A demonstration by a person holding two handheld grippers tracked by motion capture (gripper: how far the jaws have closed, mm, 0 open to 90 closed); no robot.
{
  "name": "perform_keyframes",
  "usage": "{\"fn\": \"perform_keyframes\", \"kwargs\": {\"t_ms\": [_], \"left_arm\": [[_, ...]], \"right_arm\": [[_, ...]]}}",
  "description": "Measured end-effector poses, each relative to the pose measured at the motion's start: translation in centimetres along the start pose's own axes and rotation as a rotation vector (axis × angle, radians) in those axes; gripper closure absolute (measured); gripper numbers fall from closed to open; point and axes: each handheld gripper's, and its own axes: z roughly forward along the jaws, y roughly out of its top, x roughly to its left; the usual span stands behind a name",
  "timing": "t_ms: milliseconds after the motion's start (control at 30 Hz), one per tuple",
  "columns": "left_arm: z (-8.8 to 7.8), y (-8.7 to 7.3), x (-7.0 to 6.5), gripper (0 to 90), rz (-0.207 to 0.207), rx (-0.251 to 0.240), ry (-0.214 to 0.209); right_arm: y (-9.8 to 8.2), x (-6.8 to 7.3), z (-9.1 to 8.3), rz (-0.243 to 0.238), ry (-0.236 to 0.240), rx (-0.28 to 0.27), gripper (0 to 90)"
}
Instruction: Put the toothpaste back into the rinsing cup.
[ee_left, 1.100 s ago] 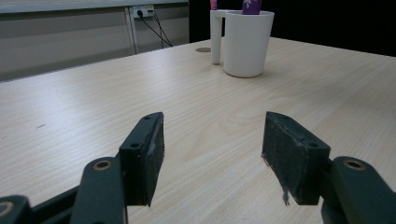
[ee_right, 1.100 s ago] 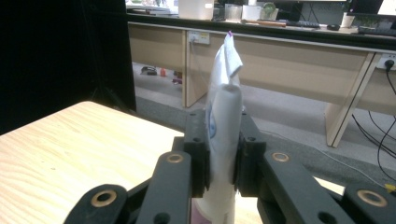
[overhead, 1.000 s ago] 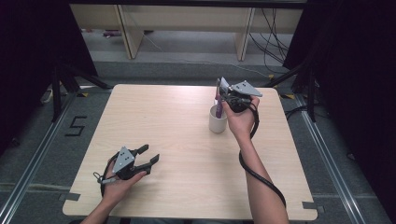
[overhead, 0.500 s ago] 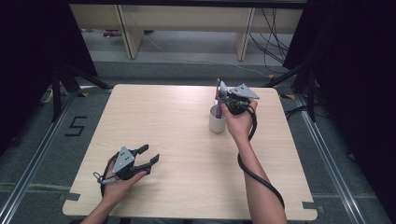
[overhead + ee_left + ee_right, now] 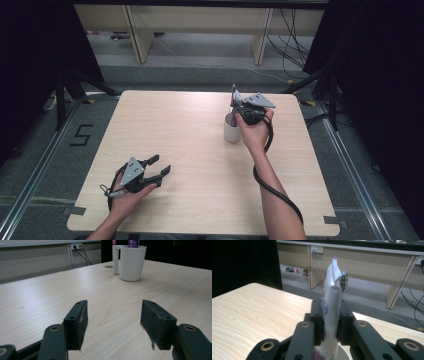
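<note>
Two handheld grippers work over a pale wooden table (image 5: 200, 150), seen from above with the person's forearms coming in from the bottom edge.

At the left, near the person's side of the table, the left gripper (image 5: 161, 166) lies low over the wood in the person's left hand (image 5: 127, 197). Its two black jaws stand well apart with nothing between them, and they point toward the far right of the table. In the left gripper view, its dark padded fingertips (image 5: 77, 325) frame bare wood grain, and beyond them, well away, stands the white cup (image 5: 131, 262) with its handle on the left and purple items poking above its rim.

Moving right, the white cup (image 5: 231, 131) stands upright on the far right part of the table, well apart from the left gripper.

Directly over the cup is the right gripper (image 5: 235, 102), held in the person's right hand (image 5: 255, 131), with a black cable trailing down along the forearm. Its jaws are closed tight on a white toothpaste tube (image 5: 331, 310), which stands upright between the pads. The tube's lower end sits inside the cup (image 5: 342, 353), whose rim shows just below the jaws. Beside the tube's flattened top, a toothbrush head (image 5: 344, 280) with bristles shows, touching or just behind it; which, I cannot tell.
</note>
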Motion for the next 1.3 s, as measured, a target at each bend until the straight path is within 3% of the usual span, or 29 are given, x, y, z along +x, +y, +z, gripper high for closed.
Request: {"fn": "perform_keyframes", "kwargs": {"t_ms": [33,67,100,267,467,633,833,1000,1033,1133,1200,1300], "left_arm": [[0.0,0.0,0.0,38.8,0.000,0.000,0.000],[0.0,0.0,0.0,38.8,-0.001,-0.001,0.000],[0.0,0.0,0.0,38.8,-0.003,0.000,0.001],[0.0,0.0,0.0,38.7,-0.003,-0.001,0.000],[0.0,0.0,0.0,38.7,-0.002,-0.002,0.000],[0.0,0.0,0.0,38.7,-0.002,-0.001,0.000],[0.0,0.0,0.0,38.7,-0.001,0.000,-0.001],[0.0,0.0,0.0,38.7,0.004,0.002,-0.002],[0.0,0.0,0.0,38.7,0.004,0.002,-0.002],[0.0,0.0,0.0,38.7,0.004,0.003,-0.001],[-0.1,0.1,-0.1,38.7,0.008,0.017,0.005],[-0.1,0.1,0.0,38.7,0.006,0.017,0.005]], "right_arm": [[-0.1,0.1,0.0,0.010,0.001,0.001,78.8],[-0.1,0.0,0.1,-0.015,-0.001,-0.002,78.8],[-0.2,0.1,0.1,0.004,0.001,0.001,78.8],[-0.5,0.1,0.2,0.011,-0.002,0.006,78.8],[-0.9,0.1,0.3,-0.002,-0.015,0.006,78.7],[-1.2,-0.1,0.4,-0.020,0.005,0.013,78.6],[-1.2,0.2,0.1,0.003,0.005,0.025,78.3],[-1.2,0.2,-0.2,-0.024,0.010,0.027,77.1],[-1.2,0.3,-0.3,-0.003,0.012,0.037,77.0],[-1.2,0.0,-0.5,-0.038,0.009,0.037,76.1],[-1.3,0.1,-0.6,-0.016,0.002,0.039,75.0],[-1.4,-0.1,-0.6,-0.025,0.018,0.047,74.5]]}}
